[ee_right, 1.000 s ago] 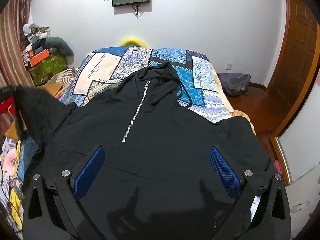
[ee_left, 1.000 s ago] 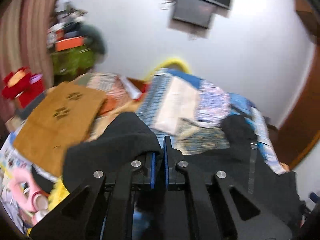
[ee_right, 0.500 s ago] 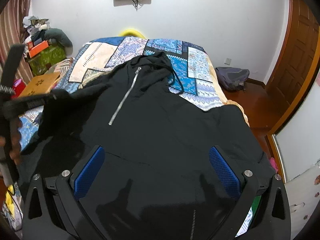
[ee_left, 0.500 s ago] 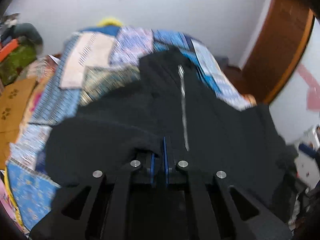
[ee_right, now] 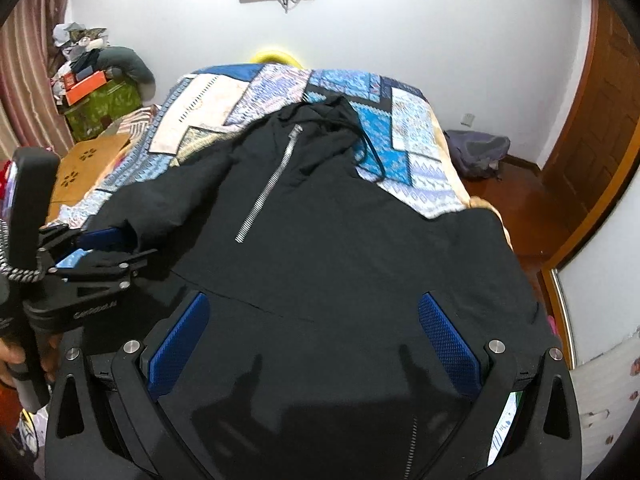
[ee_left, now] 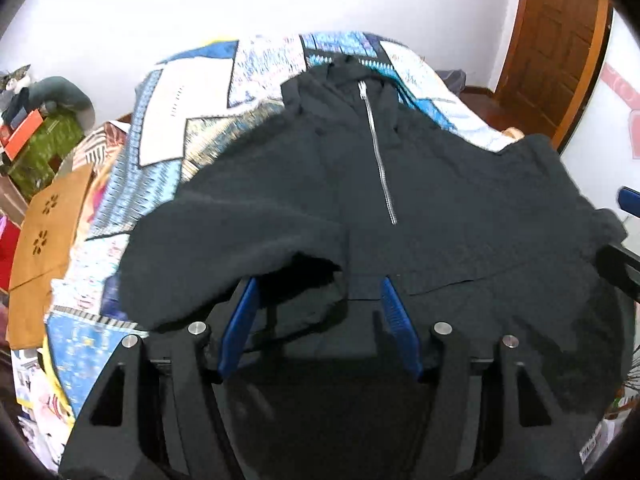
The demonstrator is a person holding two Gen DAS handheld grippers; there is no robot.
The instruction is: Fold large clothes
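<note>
Where sleeve [ee_left: 224,240] folds, cuff hidden, hoodie [ee_right: 320,240] hem cropped

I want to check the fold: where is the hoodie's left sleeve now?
In the left wrist view the sleeve lies folded across the hoodie left of the zipper, its cuff between the opening left hand-held gripper fingers.

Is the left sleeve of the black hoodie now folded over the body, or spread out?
Folded: the sleeve lies across the hoodie front, its cuff near the zipper.
</note>
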